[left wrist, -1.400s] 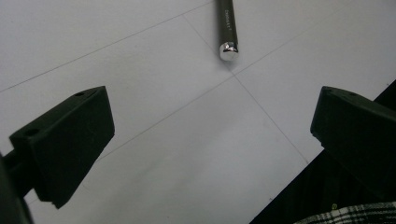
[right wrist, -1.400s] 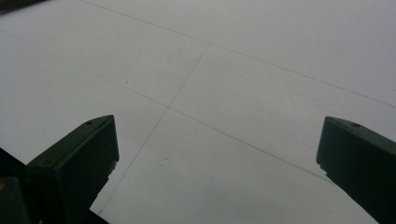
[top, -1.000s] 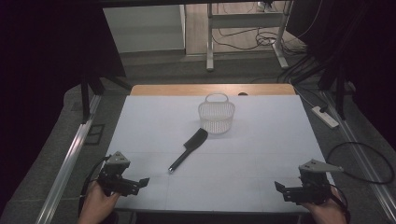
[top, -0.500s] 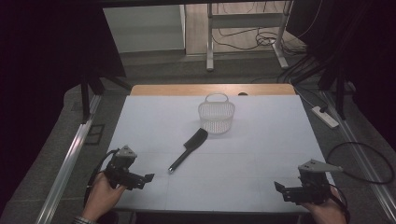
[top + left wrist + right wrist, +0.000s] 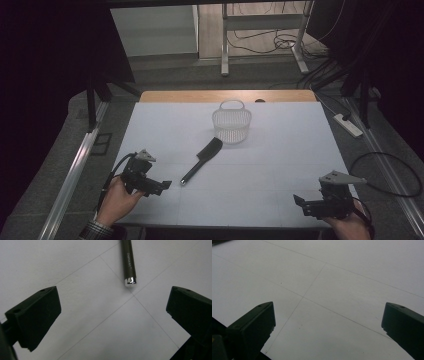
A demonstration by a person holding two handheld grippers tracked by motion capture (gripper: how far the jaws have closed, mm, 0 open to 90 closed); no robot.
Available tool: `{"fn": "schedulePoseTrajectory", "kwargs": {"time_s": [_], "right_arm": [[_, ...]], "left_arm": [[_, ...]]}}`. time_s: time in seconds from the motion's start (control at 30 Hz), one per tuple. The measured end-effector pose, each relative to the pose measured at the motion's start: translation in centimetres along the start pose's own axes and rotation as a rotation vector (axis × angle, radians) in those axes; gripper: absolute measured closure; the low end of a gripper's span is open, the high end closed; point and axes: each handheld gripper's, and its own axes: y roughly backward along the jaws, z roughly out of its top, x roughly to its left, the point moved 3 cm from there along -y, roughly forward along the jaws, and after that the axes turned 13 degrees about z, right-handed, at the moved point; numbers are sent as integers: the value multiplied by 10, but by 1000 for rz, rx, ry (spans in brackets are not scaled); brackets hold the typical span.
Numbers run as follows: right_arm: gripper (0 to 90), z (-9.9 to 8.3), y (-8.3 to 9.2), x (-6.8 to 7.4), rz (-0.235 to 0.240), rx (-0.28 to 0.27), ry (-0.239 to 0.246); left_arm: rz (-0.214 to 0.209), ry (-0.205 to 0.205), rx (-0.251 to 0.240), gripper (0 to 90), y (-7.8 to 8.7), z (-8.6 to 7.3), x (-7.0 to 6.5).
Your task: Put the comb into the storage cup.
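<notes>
A black brush (image 5: 202, 160) lies flat on the white table (image 5: 280, 150), its head toward the basket and its handle toward me. In the left gripper view its dark handle (image 5: 128, 261) ends in a shiny cap just ahead of the jaws. My left gripper (image 5: 164, 185) is open, a little to the left of the handle's end, with nothing between its fingers. My right gripper (image 5: 299, 202) is open near the front right edge, over bare table. A small clear mesh basket (image 5: 231, 123) with a loop handle stands upright behind the brush.
The white table has a wooden strip (image 5: 200, 96) at its far edge. Metal rails (image 5: 75, 170) run along both sides. A white power strip (image 5: 349, 125) and cables (image 5: 395, 170) lie to the right of the table. Table legs (image 5: 225, 45) stand beyond.
My left gripper has moved forward and right, toward the brush handle's end. The right gripper, brush and basket have stayed put.
</notes>
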Motion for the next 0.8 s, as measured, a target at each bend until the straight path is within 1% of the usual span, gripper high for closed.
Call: {"fn": "schedulePoseTrajectory", "kwargs": {"time_s": [0.1, 0.23, 0.57, 0.6, 0.7, 0.8], "right_arm": [[0, 0, 0, 0, 2, -1, -2], [0, 0, 0, 0, 2, 0, 0], [0, 0, 0, 0, 3, 3, 0], [0, 0, 0, 0, 3, 4, 0], [0, 0, 0, 0, 3, 5, 1], [0, 0, -1, 0, 4, 5, 0]], "left_arm": [[0, -7, 6, 0, -3, 3, -1], [-2, -24, 29, 0, -8, 8, -1], [-23, -43, 46, 0, -16, 20, -1], [-21, -55, 52, 0, -18, 23, -1], [-20, -61, 58, 0, -20, 26, -3], [-22, -80, 71, 0, -24, 32, -5]]}}
